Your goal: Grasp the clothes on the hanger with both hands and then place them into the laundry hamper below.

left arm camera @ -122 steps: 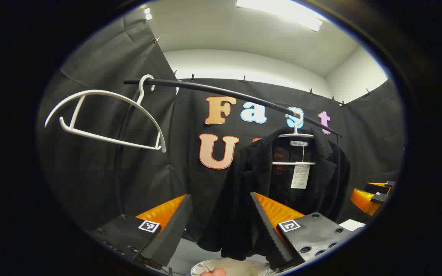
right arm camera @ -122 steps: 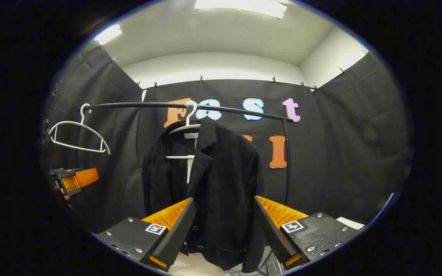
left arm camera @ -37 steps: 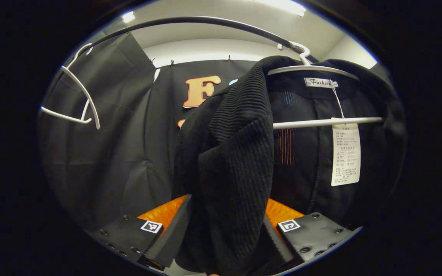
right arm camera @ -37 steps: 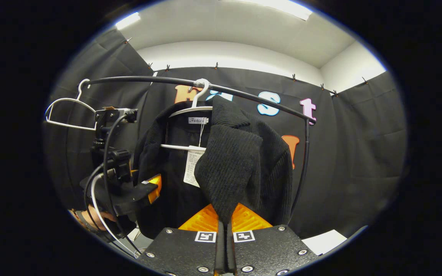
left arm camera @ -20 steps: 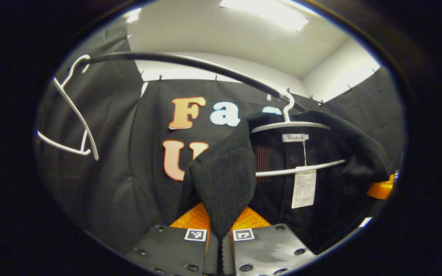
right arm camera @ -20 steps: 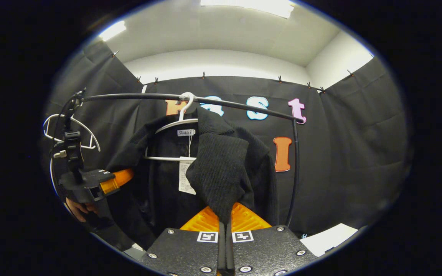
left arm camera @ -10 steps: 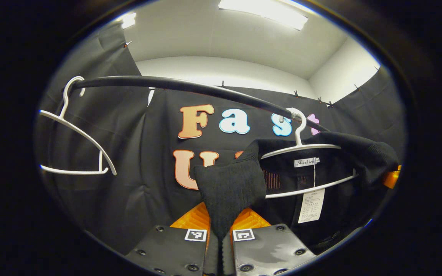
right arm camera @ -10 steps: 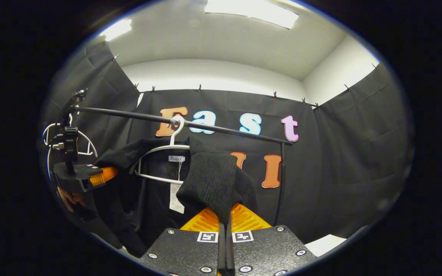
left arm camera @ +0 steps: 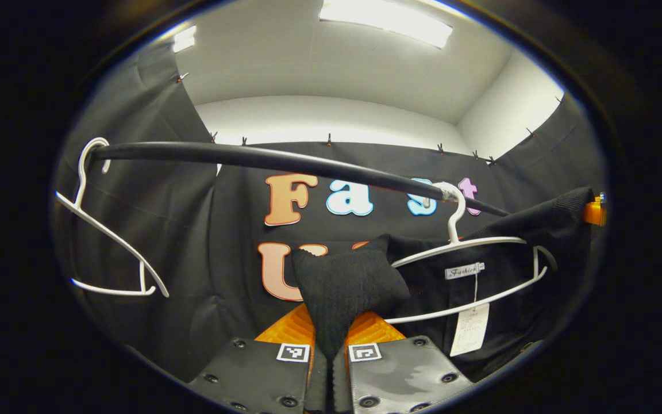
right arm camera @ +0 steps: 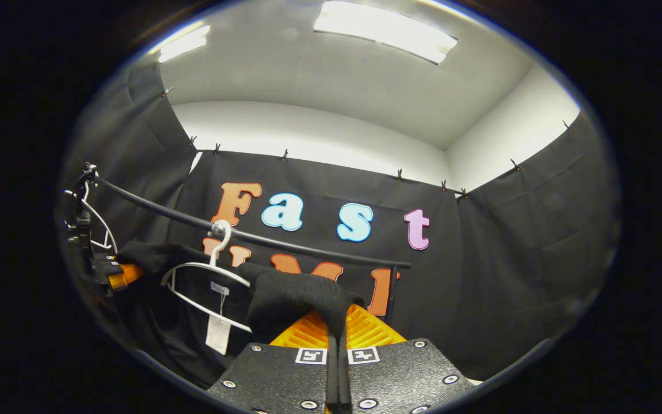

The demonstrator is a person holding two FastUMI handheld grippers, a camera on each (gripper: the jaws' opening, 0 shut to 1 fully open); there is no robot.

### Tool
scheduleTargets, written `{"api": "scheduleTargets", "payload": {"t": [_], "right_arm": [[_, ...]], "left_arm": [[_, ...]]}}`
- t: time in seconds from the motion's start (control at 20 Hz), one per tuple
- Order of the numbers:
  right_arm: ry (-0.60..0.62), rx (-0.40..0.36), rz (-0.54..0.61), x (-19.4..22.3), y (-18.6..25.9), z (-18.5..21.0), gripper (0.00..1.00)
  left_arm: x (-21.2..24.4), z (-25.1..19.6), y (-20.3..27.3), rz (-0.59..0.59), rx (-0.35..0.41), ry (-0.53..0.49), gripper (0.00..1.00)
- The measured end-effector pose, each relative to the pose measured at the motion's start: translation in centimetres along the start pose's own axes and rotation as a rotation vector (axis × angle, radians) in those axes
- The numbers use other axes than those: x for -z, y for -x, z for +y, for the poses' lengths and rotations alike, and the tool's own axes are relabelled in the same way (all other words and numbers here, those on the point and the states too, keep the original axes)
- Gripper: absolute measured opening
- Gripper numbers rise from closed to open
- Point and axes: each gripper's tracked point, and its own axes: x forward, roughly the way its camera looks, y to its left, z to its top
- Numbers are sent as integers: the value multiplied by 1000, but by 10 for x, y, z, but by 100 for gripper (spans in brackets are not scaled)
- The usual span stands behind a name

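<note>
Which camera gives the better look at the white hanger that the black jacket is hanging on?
The left gripper view: the white hanger appears large, with hook, shoulder arm, lower bar and paper tag clear, and the black jacket partly pulled off it. In the right gripper view the same hanger is smaller, off to the left.

Left gripper (left arm camera: 328, 351) and right gripper (right arm camera: 337, 352), wide apart six seconds ago with black jacket (left arm camera: 348, 282) hanging whole between fingers, now both clamped on jacket front edges, fabric bunched just above fingertips. Jacket shoulders pulled off white hanger (left arm camera: 469, 270), which now tilts, bare arm exposed. Rail (left arm camera: 285, 164) now sits lower beyond fingers in right gripper view
</note>
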Motion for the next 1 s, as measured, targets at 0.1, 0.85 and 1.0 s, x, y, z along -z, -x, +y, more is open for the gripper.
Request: {"api": "scheduleTargets", "payload": {"t": [0.1, 0.85, 1.0], "right_arm": [[4, 11, 5, -3, -15, -16, 6], [19, -19, 213, 125, -68, -13, 0], [52, -11, 225, 142, -68, -13, 0]], "left_arm": [[-5, 2, -6, -6, -3, 20, 8], [-3, 17, -37, 20, -29, 0, 11], [-1, 37, -53, 31, -68, -6, 11]]}}
